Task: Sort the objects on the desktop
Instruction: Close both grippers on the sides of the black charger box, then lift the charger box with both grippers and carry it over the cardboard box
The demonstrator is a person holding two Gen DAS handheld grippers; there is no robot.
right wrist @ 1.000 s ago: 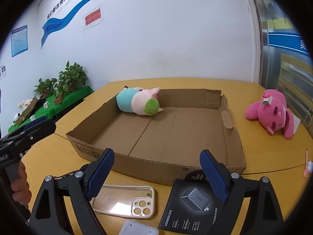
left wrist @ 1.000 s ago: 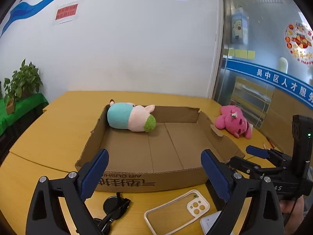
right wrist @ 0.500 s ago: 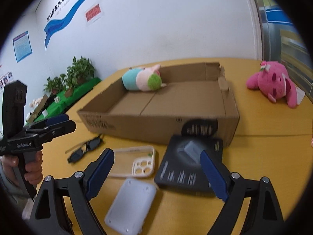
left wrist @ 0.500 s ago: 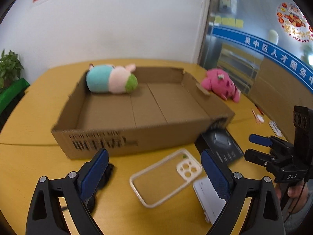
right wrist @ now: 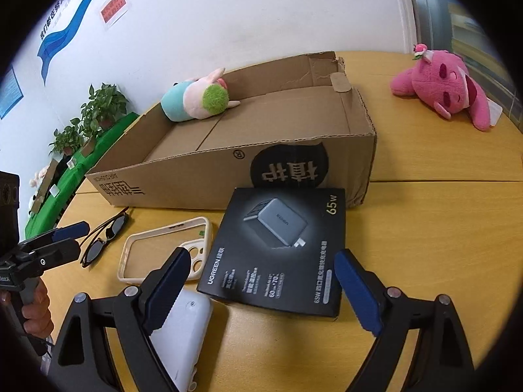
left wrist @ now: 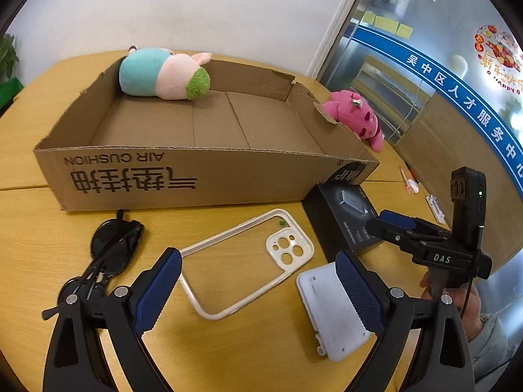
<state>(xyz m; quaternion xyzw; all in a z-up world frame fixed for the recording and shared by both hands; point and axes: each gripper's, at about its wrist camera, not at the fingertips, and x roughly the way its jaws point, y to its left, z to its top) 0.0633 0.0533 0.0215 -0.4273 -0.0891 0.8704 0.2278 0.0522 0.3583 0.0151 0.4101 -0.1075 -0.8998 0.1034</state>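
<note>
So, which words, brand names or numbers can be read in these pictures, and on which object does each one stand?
"AIR CUSHION", printed upside down: cardboard box, front wall.
"UGREEN": black charger box, lower left.
"65W": same charger box, upper right corner.
"DAS": body of the right gripper.
"HAPPY": round sticker on the glass.
Chinese characters on the cardboard box, wall and blue glass band: present, not transcribed. Charger box small print: too small.
</note>
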